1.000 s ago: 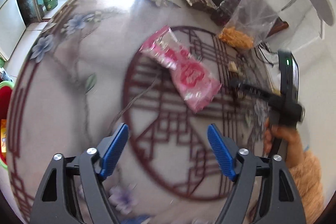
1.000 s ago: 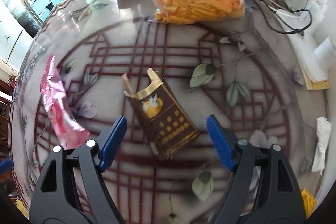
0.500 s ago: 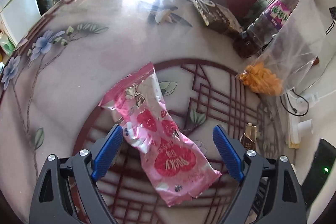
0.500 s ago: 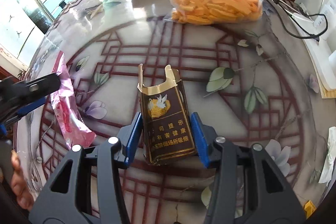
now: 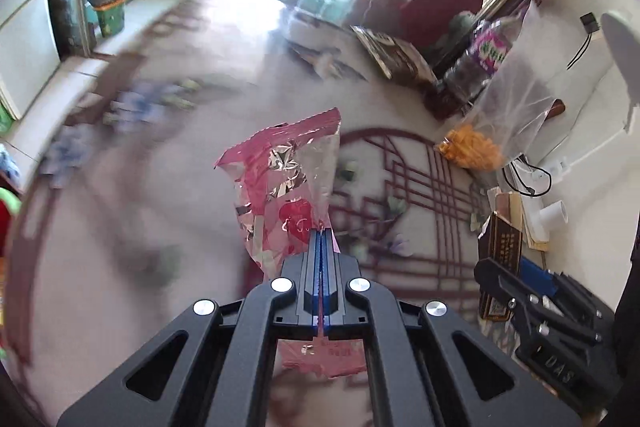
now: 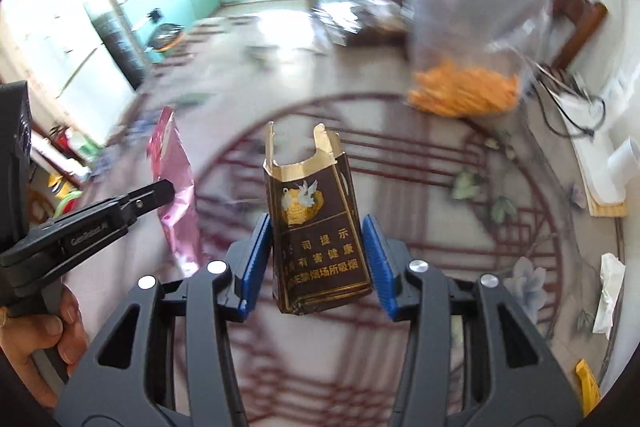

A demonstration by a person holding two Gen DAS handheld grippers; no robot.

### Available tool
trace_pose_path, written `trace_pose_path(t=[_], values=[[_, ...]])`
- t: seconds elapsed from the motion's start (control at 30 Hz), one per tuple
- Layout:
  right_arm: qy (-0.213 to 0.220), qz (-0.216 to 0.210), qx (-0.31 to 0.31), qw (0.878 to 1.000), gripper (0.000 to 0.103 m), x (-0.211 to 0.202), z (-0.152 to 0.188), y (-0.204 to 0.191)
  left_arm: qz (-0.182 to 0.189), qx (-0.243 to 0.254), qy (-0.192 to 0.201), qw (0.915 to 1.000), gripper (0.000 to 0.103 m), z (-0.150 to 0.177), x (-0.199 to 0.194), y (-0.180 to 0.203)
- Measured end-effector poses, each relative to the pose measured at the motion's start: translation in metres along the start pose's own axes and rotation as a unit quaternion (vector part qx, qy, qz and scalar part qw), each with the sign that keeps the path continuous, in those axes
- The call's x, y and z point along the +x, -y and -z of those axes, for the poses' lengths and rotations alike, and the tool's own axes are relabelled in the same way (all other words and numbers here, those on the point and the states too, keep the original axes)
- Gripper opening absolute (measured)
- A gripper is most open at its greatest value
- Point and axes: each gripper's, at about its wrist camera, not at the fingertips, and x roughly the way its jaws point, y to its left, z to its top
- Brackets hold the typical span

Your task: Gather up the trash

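Two hand-held grippers, each pinching one piece of trash above a patterned round table (image 5: pixel 168 211).

Largest to smallest: the table, printed with a dark red lattice ring and flowers; on it a clear plastic bag (image 6: pixel 476 27) standing upright, its bottom filled with orange snack sticks (image 6: pixel 464 93); a green bin (image 5: pixel 107 9) on the floor beyond the table, with dark contents heaped at its top. The left gripper (image 5: pixel 322 239) has its blue pads pressed together on a pink foil wrapper (image 5: pixel 288 195) — torn open at the top, silver lining showing, held clear of the table. The right gripper (image 6: pixel 318 243) clamps an opened brown cigarette pack (image 6: pixel 316 223) by its sides — upright, flap torn away; contents cannot be told. A crumpled white tissue (image 6: pixel 610 291) lies near the table's right edge.
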Motion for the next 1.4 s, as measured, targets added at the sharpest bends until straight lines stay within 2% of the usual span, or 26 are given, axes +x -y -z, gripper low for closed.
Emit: trace_pose_path(t=[0.1,0.27,0.37,0.53,0.7,0.73,0.77,0.8,0.83,0.87,0.9,0.97,1.03,1.07,1.13,1.17,1.27,1.4], values=[[0.008,-0.022,-0.028,0.999,0.045,-0.017,0.006,-0.047,-0.025,0.003,0.021,0.9995,0.0,0.013,-0.047,-0.043],[0.004,-0.064,-0.072,0.995,0.045,-0.028,0.017,-0.131,-0.071,-0.015,0.045,0.9964,0.0,0.031,-0.102,-0.115],[-0.008,-0.104,-0.097,0.99,0.045,-0.023,0.028,-0.183,-0.12,-0.02,0.064,0.9905,0.0,0.043,-0.131,-0.164],[-0.046,-0.16,-0.128,0.978,0.046,-0.007,0.045,-0.266,-0.179,-0.046,0.08,0.9795,0.0,0.053,-0.162,-0.237],[-0.064,-0.19,-0.153,0.968,0.046,0.007,0.048,-0.331,-0.2,-0.075,0.078,0.9739,0.001,0.054,-0.179,-0.296],[-0.066,-0.192,-0.155,0.967,0.047,0.008,0.047,-0.341,-0.198,-0.077,0.076,0.9743,0.003,0.053,-0.18,-0.302],[-0.066,-0.197,-0.157,0.966,0.048,0.01,0.045,-0.35,-0.198,-0.078,0.077,0.9741,0.012,0.05,-0.181,-0.311],[-0.066,-0.205,-0.157,0.964,0.052,0.011,0.044,-0.357,-0.207,-0.077,0.078,0.9722,0.027,0.05,-0.183,-0.316],[-0.065,-0.211,-0.158,0.962,0.064,0.012,0.041,-0.365,-0.216,-0.077,0.085,0.9696,0.069,0.048,-0.186,-0.32],[-0.06,-0.207,-0.158,0.964,0.07,0.01,0.04,-0.368,-0.222,-0.076,0.095,0.9673,0.086,0.049,-0.19,-0.321],[-0.048,-0.201,-0.155,0.966,0.073,0.006,0.038,-0.37,-0.225,-0.074,0.112,0.9651,0.085,0.049,-0.197,-0.321],[-0.033,-0.193,-0.147,0.97,0.073,-0.004,0.037,-0.367,-0.219,-0.069,0.114,0.9666,0.085,0.046,-0.201,-0.316],[-0.014,-0.167,-0.128,0.978,0.074,-0.02,0.035,-0.356,-0.213,-0.059,0.12,0.9679,0.086,0.042,-0.206,-0.307],[-0.002,-0.156,-0.118,0.981,0.077,-0.028,0.033,-0.349,-0.208,-0.049,0.13,0.9683,0.086,0.041,-0.211,-0.299],[0.032,-0.134,-0.091,0.986,0.091,-0.05,0.032,-0.329,-0.2,-0.03,0.153,0.9674,0.091,0.04,-0.221,-0.279],[0.056,-0.117,-0.077,0.989,0.093,-0.065,0.032,-0.318,-0.195,-0.022,0.164,0.9668,0.096,0.04,-0.225,-0.27],[0.12,-0.068,-0.061,0.989,0.098,-0.106,0.032,-0.292,-0.17,0.011,0.209,0.9628,0.095,0.038,-0.243,-0.233],[0.162,-0.03,-0.049,0.985,0.098,-0.141,0.033,-0.263,-0.125,0.044,0.254,0.958,0.095,0.037,-0.259,-0.195]])
